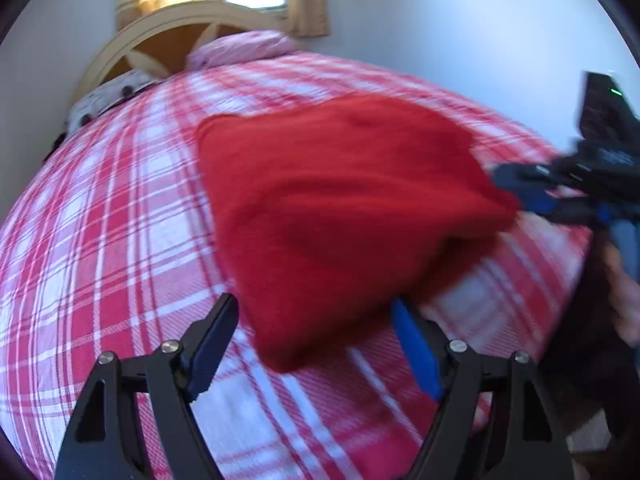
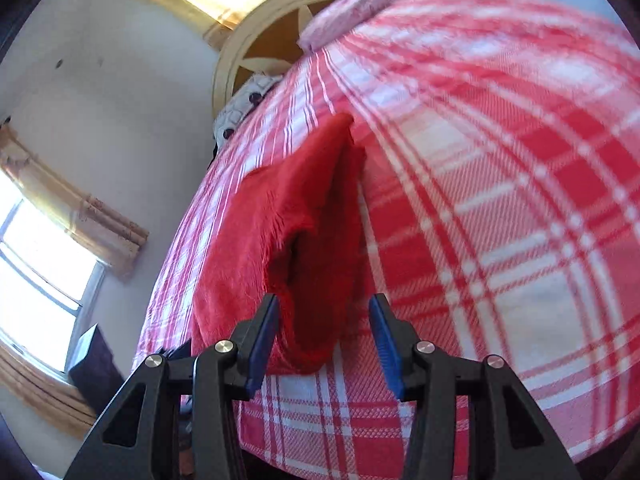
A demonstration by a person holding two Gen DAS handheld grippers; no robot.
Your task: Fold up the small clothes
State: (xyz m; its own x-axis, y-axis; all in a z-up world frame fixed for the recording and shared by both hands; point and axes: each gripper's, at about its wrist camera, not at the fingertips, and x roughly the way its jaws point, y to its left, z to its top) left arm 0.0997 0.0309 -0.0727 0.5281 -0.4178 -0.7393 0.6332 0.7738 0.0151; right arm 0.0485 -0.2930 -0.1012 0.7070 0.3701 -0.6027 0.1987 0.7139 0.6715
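both tongs, left tongs (image 1: 314, 314) and right tongs (image 2: 324, 314), spread around red garment (image 1: 340, 208).

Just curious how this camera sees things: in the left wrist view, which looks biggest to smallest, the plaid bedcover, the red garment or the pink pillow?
1. Plaid bedcover
2. Red garment
3. Pink pillow, though it lies farthest away, so it may only look smallest.

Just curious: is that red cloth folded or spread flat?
Folded over. The red cloth lies doubled on the checked bedspread, with layered edges and a pocket-like opening in the right wrist view.
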